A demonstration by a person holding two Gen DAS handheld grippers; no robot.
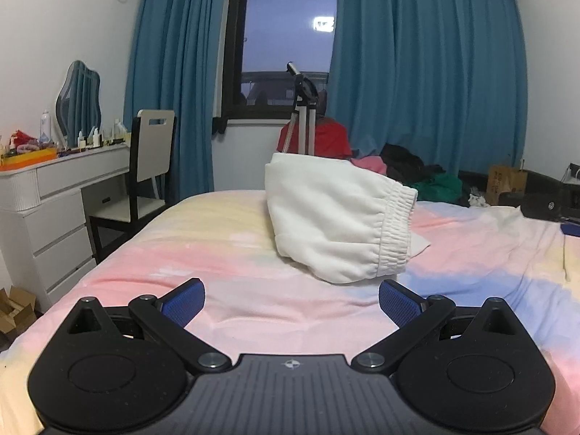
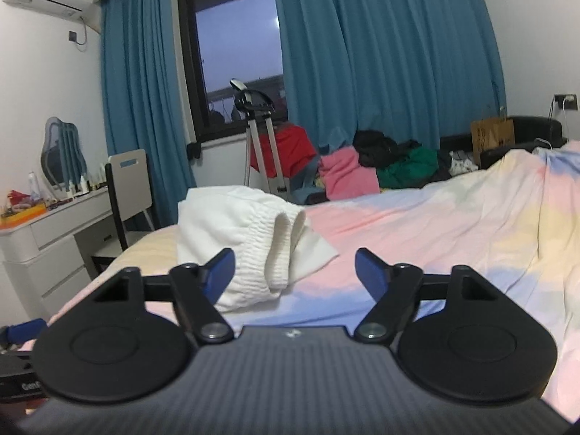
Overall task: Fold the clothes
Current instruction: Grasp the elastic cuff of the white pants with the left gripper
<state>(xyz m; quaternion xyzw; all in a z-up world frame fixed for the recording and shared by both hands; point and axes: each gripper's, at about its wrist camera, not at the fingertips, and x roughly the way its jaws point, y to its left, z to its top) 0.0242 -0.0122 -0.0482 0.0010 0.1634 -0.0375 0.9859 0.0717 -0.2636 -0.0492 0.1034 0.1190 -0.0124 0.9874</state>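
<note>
Folded white garment [image 1: 337, 217] is laid on the bed [image 1: 224, 261]. Left tool [image 1: 291, 302] and right tool [image 2: 294, 272] are held apart, nothing gripped.

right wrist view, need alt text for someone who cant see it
A folded white garment with an elastic waistband lies on a pastel bedspread, just beyond the open right claw, which holds nothing. Behind are teal curtains, a dark window, a tripod and a clothes pile.
</note>
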